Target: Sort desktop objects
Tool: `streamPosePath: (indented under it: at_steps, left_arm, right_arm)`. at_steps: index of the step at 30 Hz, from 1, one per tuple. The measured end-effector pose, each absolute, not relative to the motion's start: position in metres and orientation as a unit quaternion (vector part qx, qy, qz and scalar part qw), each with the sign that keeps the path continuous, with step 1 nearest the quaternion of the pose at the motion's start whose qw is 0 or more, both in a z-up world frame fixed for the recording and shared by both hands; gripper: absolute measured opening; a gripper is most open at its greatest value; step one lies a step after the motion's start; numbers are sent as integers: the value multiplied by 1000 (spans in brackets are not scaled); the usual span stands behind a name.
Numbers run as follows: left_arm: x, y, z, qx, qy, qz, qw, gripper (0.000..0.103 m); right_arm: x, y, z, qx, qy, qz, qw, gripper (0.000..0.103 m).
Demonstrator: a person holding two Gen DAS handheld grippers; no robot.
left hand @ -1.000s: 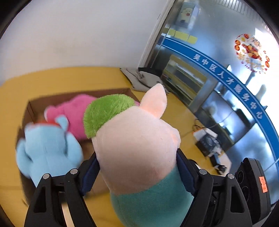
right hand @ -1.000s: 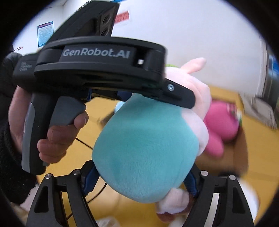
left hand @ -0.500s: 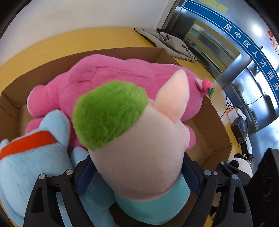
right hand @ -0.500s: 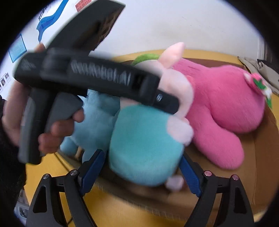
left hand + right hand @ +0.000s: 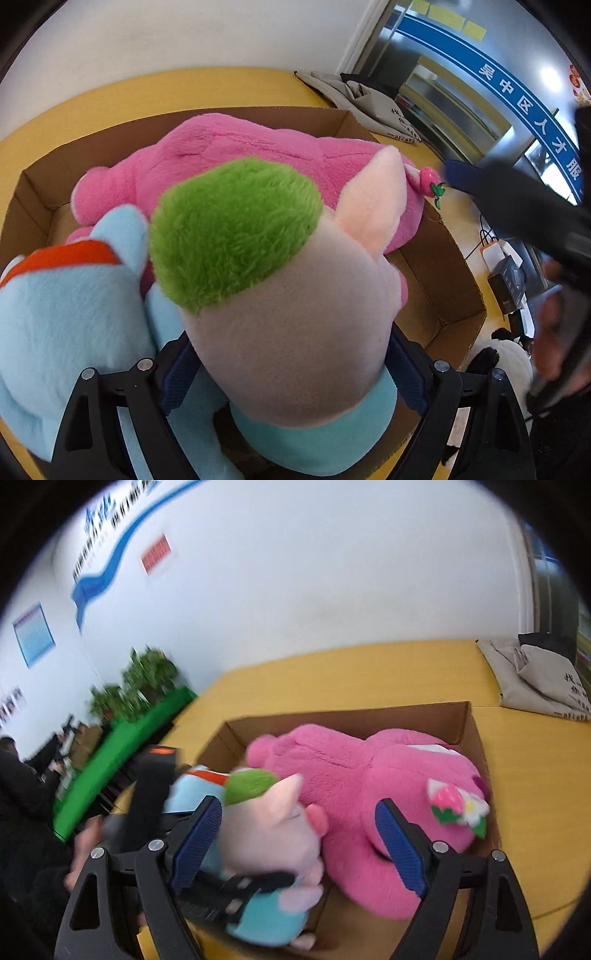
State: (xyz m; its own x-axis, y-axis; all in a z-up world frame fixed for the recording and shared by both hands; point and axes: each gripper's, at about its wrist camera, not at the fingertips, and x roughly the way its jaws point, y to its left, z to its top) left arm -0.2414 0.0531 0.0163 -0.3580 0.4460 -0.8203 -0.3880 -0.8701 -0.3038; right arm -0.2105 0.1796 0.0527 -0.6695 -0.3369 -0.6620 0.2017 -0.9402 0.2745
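Note:
My left gripper is shut on a pig plush with a pale pink head, green tuft and teal body, held over the near end of a cardboard box. The box holds a big pink plush and a light blue plush with a red band. In the right wrist view my right gripper is open and empty, its blue pads apart above the box, with the pig plush, the pink plush and the left gripper in front of it.
The box sits on a yellow table. Grey cloth bags lie at the table's far right corner. A black-and-white plush lies beyond the box's right side. A white wall stands behind; people and green plants are at far left.
My right gripper has let go of the pig plush, opened and pulled back up. My left gripper has brought the pig plush down over the box, a little lower than half a second ago.

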Motion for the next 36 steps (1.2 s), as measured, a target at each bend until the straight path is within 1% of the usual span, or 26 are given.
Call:
streamPosePath:
  at_steps: [3,5,10,14,15,16,17,18,22,28,36]
  left_arm:
    - [-221,33,19,-498,-53,835,229,93]
    - [-209,19,20,-495,-70,837,220,93]
    - [-184,-1,29,-480,-95,845,217,93]
    - [-165,-2,49,-448,-77,871,185,94]
    - [-159,-4,56,-436,-72,880,173,96]
    - [-153,-6,61,-425,-71,888,161,98]
    - [-147,-8,66,-414,-70,896,148,102]
    - [-140,-10,70,-402,-67,905,123,103]
    - [-118,-16,74,-379,-54,923,39,103]
    - [-99,-15,68,-383,-36,923,-12,103]
    - [-77,-11,74,-375,-34,926,-9,103]
  right_arm:
    - [-252,159,35,421,-51,-896,131,86]
    - [-265,149,16,438,-22,-893,99,85]
    - [-256,156,-1,446,-33,-892,75,85]
    - [-245,166,9,426,-34,-902,59,86]
    - [-237,170,15,416,-41,-907,59,87]
    - [-228,175,23,400,-45,-914,55,91]
    - [-219,177,31,380,-45,-923,45,96]
    - [-210,179,39,360,-45,-931,34,103]
    - [-167,189,52,316,-52,-947,3,102]
    - [-139,179,43,336,-34,-941,0,102]
    - [-114,167,47,342,-4,-940,0,103]
